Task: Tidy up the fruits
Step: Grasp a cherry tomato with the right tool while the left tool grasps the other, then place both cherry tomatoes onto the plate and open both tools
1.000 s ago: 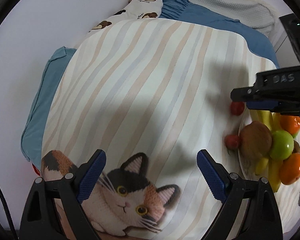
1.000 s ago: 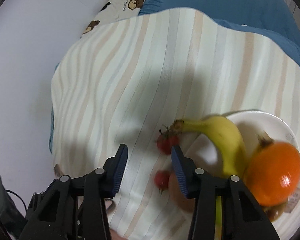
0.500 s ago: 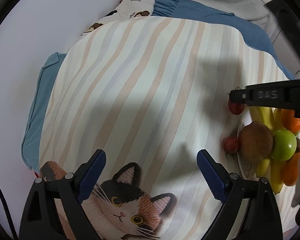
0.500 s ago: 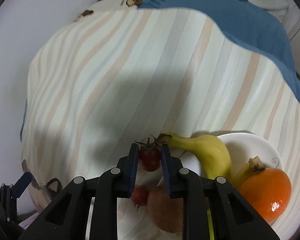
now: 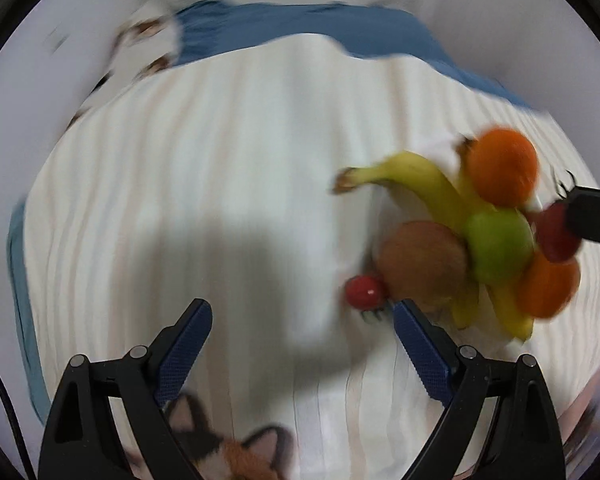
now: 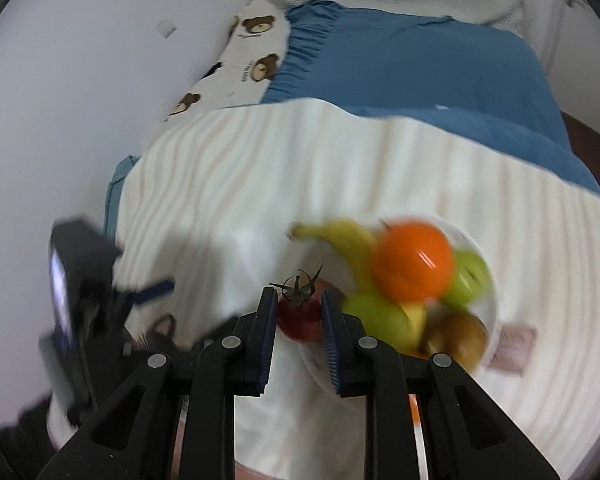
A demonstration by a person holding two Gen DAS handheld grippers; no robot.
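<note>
Right gripper [image 6: 299,304] pinches one cherry tomato [image 6: 299,319], held above the white plate [image 6: 489,280] edge. Left gripper [image 5: 302,318] spread wide, holding nothing. Second cherry tomato [image 5: 363,291] on striped cloth [image 5: 220,184] beside plate. Plate pile: two oranges, bananas, brown fruit [image 5: 424,264]; green fruit count unclear, blurred.

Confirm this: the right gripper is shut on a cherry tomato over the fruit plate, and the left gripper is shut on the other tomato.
Wrong about the left gripper: the left wrist view shows it open, with the other tomato on the cloth ahead, ungripped. The right gripper is indeed shut on a cherry tomato by the plate.
</note>
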